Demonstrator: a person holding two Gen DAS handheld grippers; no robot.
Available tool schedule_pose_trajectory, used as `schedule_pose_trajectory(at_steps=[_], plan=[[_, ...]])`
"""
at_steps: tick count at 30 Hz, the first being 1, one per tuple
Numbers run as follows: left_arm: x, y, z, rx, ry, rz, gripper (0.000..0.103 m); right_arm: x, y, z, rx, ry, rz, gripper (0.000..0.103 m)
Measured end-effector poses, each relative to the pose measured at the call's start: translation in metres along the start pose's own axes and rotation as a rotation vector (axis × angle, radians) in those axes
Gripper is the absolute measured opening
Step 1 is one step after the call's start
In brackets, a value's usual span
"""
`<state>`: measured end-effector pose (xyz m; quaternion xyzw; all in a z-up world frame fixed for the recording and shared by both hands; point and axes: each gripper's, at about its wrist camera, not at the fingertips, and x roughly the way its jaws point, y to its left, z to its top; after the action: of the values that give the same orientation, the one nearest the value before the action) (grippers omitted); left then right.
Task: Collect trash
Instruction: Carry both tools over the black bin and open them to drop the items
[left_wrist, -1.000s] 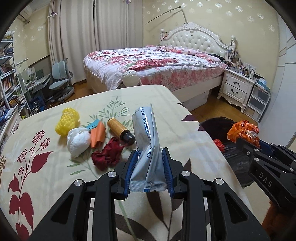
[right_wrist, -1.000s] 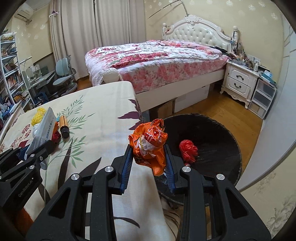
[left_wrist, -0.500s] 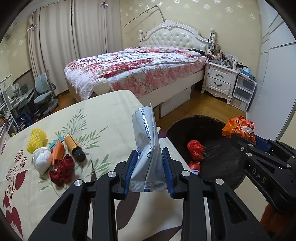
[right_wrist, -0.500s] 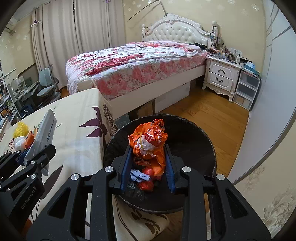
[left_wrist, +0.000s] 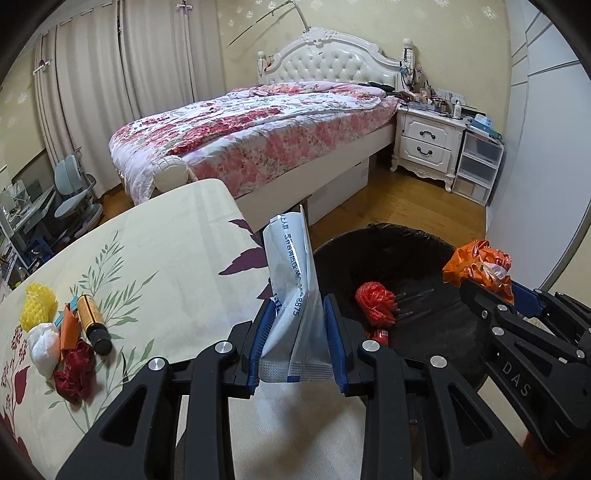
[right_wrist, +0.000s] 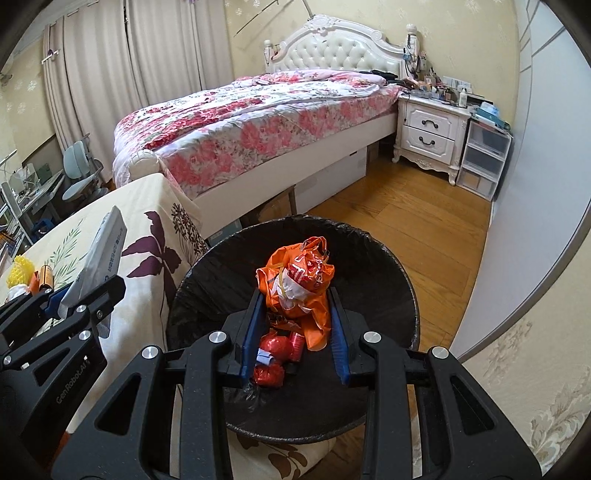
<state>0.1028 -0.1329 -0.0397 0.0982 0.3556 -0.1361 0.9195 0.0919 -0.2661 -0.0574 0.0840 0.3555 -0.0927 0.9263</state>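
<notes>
My left gripper (left_wrist: 299, 332) is shut on a white and blue plastic pouch (left_wrist: 295, 291), held upright at the table's right edge beside the bin. My right gripper (right_wrist: 295, 325) is shut on a crumpled orange plastic bag (right_wrist: 303, 284), held over the black-lined trash bin (right_wrist: 391, 266). Red wrappers (right_wrist: 271, 354) lie in the bin's bottom. On the table (left_wrist: 166, 258) at left lie a yellow foam net (left_wrist: 37, 306), a white wad (left_wrist: 44, 349), an orange scrap (left_wrist: 68, 330), a brown bottle (left_wrist: 92, 323) and a dark red wad (left_wrist: 75, 374).
The bin stands on the wood floor (right_wrist: 424, 221) right of the table. A floral bed (right_wrist: 258, 122) lies beyond, with a white nightstand (right_wrist: 432, 133) and plastic drawers (right_wrist: 480, 158) at right. A desk and chair (left_wrist: 70, 188) stand far left.
Both grippers have swung right, away from the table's trash pile. The orange bag has moved from the table edge to over the bin. The pouch now sits beside the bin.
</notes>
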Motion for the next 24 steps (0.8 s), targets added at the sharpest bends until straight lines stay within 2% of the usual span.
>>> schedule_pose_trajectory(at_steps=[10,14,15,16,18,20,22,24], plan=[[0.019,-0.012,0.004,0.036,0.03,-0.006,0.031,0.01,-0.009,0.002,0.014,0.011,-0.007,0.032],[0.023,-0.012,0.004,0.035,0.046,-0.015,0.034,0.013,-0.012,0.001,0.023,0.014,-0.014,0.034],[0.024,-0.011,0.004,0.034,0.048,-0.015,0.036,0.014,-0.014,0.0,0.027,0.011,-0.016,0.035],[0.024,-0.01,0.005,0.033,0.047,-0.015,0.043,0.015,-0.016,0.001,0.031,0.012,-0.016,0.035],[0.023,-0.009,0.006,0.028,0.04,-0.012,0.054,0.014,-0.018,0.0,0.038,0.008,-0.019,0.045],[0.022,-0.007,0.006,0.022,0.036,-0.009,0.066,0.013,-0.02,0.0,0.043,0.003,-0.025,0.049],[0.02,-0.005,0.005,0.013,0.035,-0.008,0.073,0.012,-0.021,0.0,0.047,0.0,-0.03,0.051],[0.018,0.0,0.004,-0.007,0.036,-0.004,0.075,0.01,-0.022,0.0,0.048,-0.006,-0.037,0.059]])
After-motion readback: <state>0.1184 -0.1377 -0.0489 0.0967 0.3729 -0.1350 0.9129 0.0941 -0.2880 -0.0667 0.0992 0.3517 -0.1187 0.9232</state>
